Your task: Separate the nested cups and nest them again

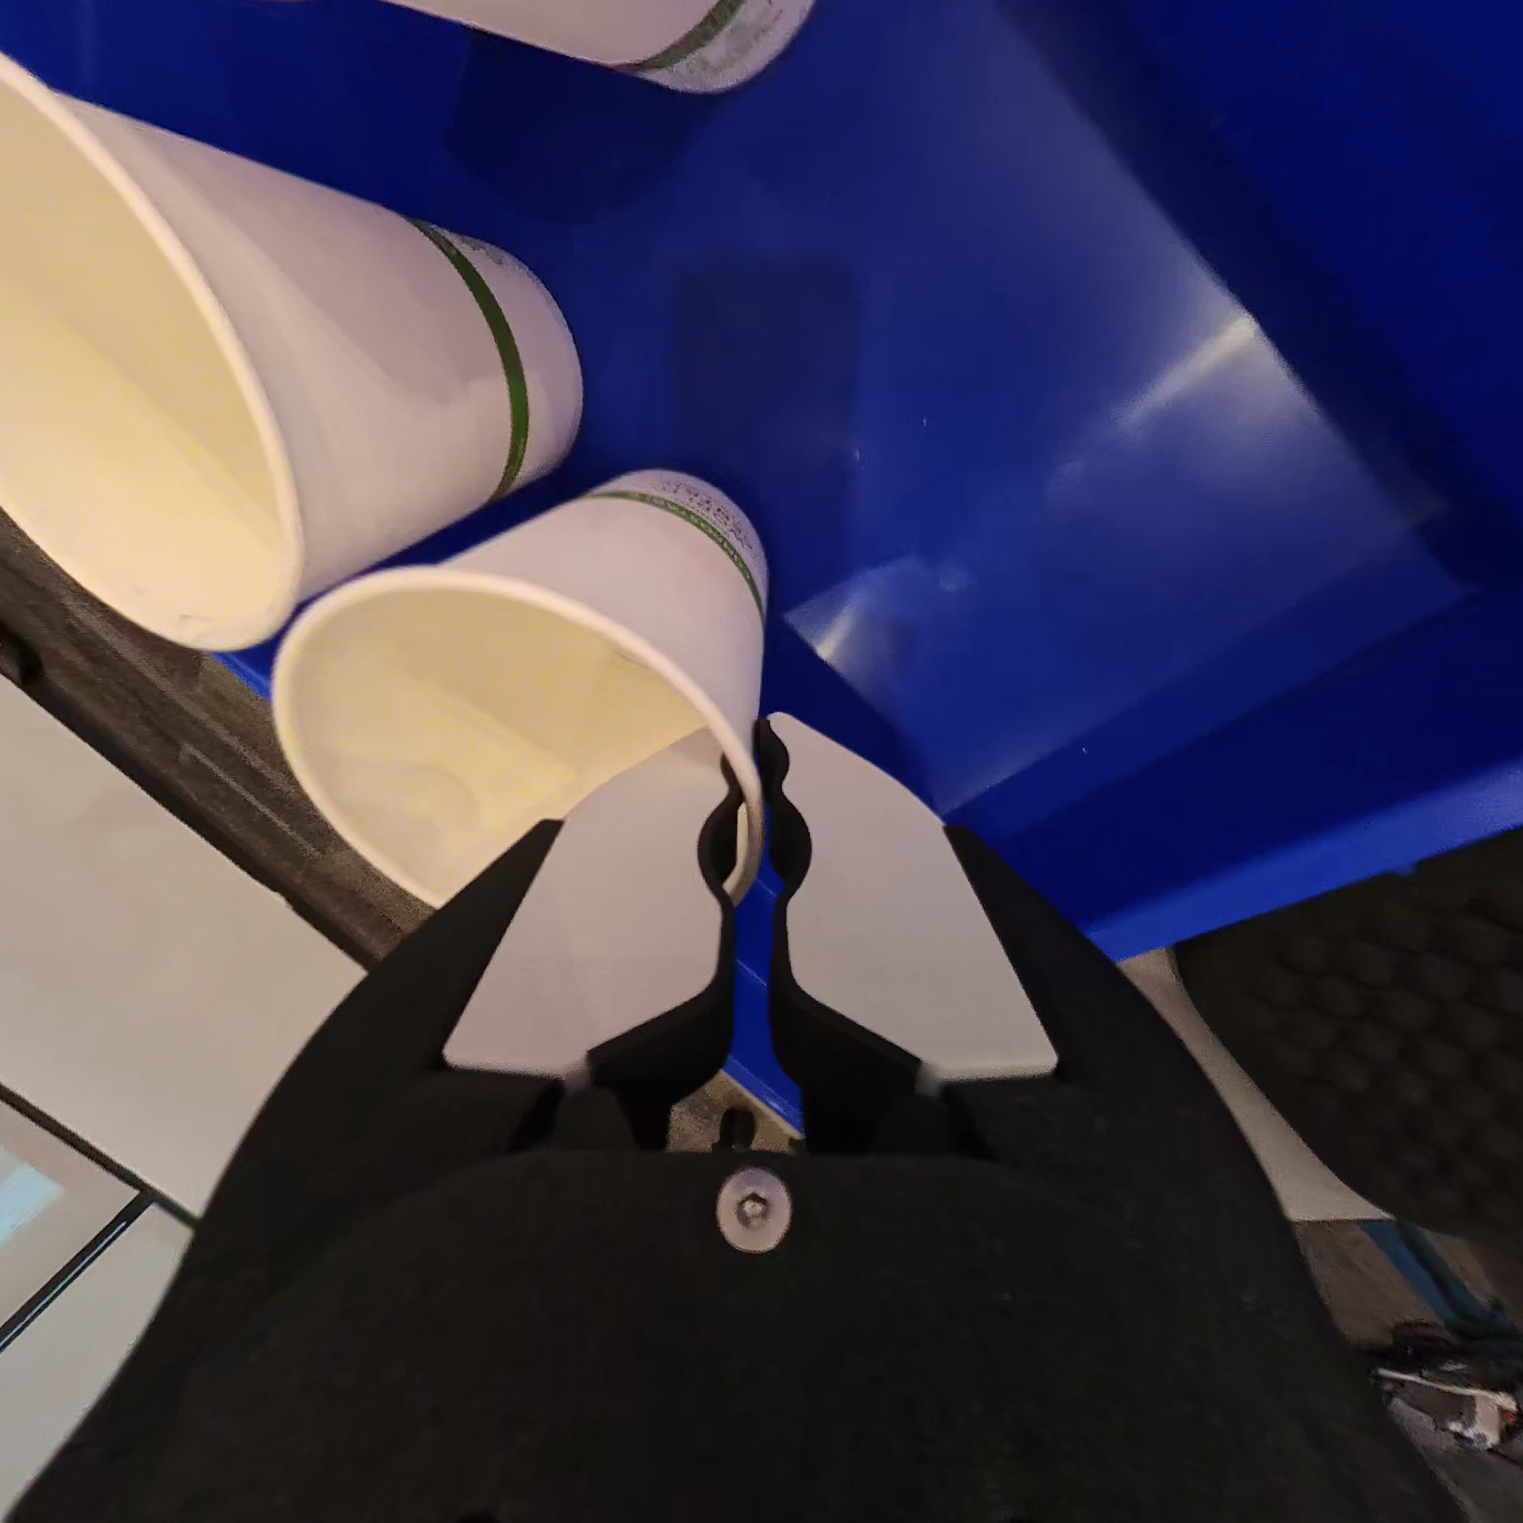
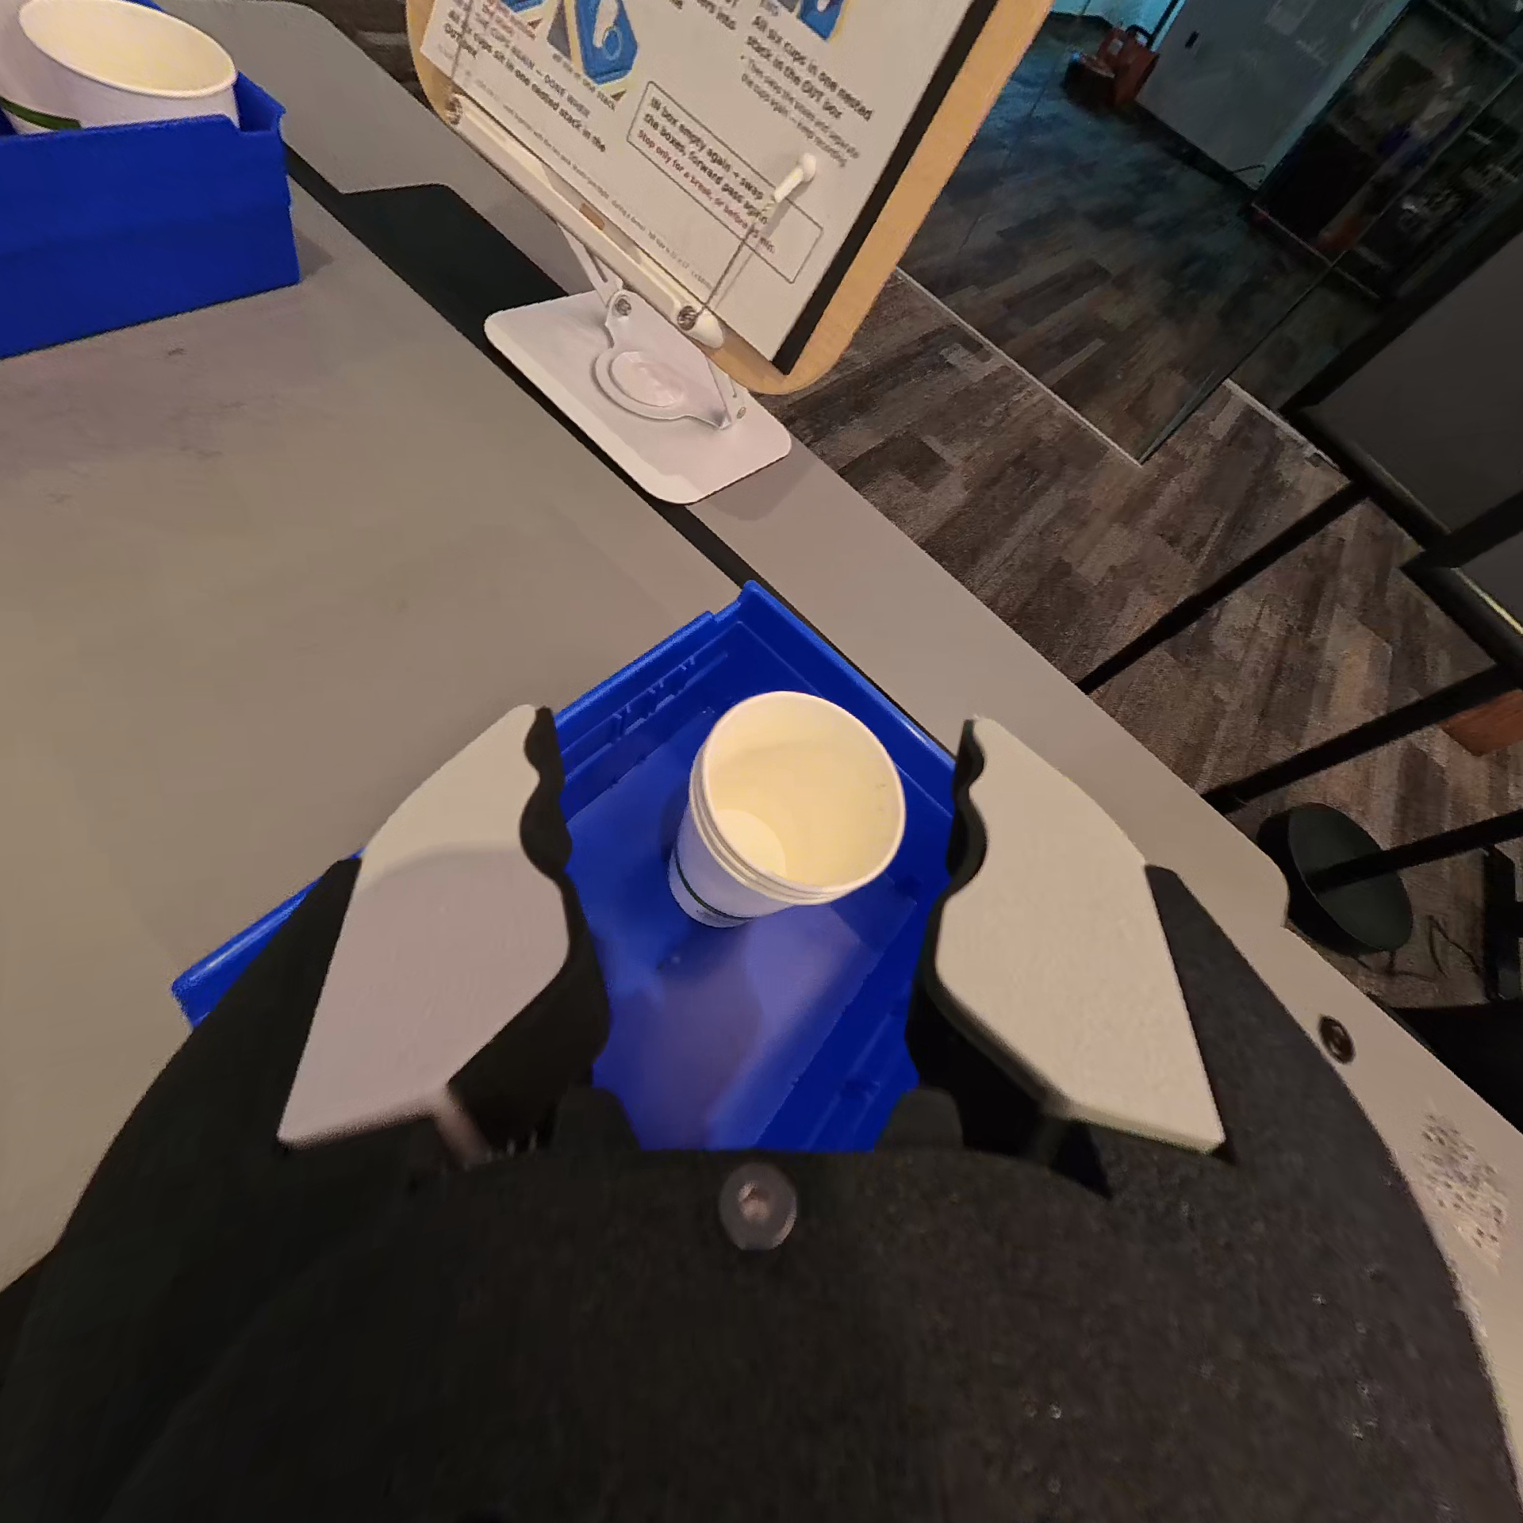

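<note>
In the left wrist view my left gripper [image 1: 756, 812] is shut on the rim of a white paper cup [image 1: 527, 700] with a green band; one pad sits inside the rim, the other outside. The cup is tilted in a blue bin [image 1: 1071, 412]. A larger-looking white cup [image 1: 247, 395] stands just left of it, and a third cup [image 1: 659, 41] shows at the top edge. In the right wrist view my right gripper [image 2: 754, 824] is open and empty above a second blue bin [image 2: 742, 1030] that holds a nested stack of white cups [image 2: 783, 808], leaning.
A grey table [image 2: 288, 536] carries both bins. The far blue bin with cups [image 2: 140, 214] is at the top left. An instruction board on a white stand [image 2: 659, 206] stands at the table's back edge. The floor drops away to the right [image 2: 1154, 494].
</note>
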`<state>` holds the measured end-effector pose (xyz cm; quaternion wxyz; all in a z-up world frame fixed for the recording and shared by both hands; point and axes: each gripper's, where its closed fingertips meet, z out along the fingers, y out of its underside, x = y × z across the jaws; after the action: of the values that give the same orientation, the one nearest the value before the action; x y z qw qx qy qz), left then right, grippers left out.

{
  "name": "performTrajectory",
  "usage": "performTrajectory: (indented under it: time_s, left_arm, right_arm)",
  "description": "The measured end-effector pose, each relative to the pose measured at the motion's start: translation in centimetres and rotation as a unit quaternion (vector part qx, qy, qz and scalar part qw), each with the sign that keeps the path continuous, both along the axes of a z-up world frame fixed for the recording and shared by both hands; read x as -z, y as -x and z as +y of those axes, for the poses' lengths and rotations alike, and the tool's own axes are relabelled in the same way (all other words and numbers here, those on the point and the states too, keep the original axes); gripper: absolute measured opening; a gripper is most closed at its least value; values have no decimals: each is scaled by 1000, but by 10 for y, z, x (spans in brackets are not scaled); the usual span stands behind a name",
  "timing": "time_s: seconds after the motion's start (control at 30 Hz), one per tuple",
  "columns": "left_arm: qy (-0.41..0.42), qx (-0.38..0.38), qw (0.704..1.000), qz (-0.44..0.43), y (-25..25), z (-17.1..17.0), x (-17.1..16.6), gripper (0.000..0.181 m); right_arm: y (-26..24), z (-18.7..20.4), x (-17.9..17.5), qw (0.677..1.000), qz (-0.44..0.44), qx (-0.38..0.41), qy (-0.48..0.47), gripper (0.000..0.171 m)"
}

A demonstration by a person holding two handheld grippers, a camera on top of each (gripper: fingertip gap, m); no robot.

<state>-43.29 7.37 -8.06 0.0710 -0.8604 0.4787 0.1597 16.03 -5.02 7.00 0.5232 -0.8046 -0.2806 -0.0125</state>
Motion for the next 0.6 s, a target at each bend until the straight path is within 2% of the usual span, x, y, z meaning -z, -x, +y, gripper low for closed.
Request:
performTrajectory:
  time_s: [0.17,0.27,0.33,0.4,0.47,0.53,0.6]
  left_arm:
    - [15,34,999,1,-3,-25,-25,1]
    - [-12,87,996,-35,-26,-40,-63,1]
    - [-40,144,987,-61,-54,-52,-94,0]
    - [-53,207,973,-91,-92,-72,-123,0]
    - [-52,289,947,-131,-141,-103,-146,1]
    - [-33,365,916,-161,-186,-141,-158,1]
    - [-11,428,889,-162,-219,-174,-158,1]
  right_arm:
    - [14,-2,0,1000,-4,-27,3,89]
    - [35,-4,-7,998,1,-66,-11,89]
    - [67,-9,-17,991,21,-132,-31,90]
    - [117,-30,-30,963,71,-255,-47,89]
    - [162,-56,-43,919,124,-370,-53,90]
    - [197,-71,-47,886,155,-434,-46,92]
    - [225,-78,-40,867,160,-471,-24,95]
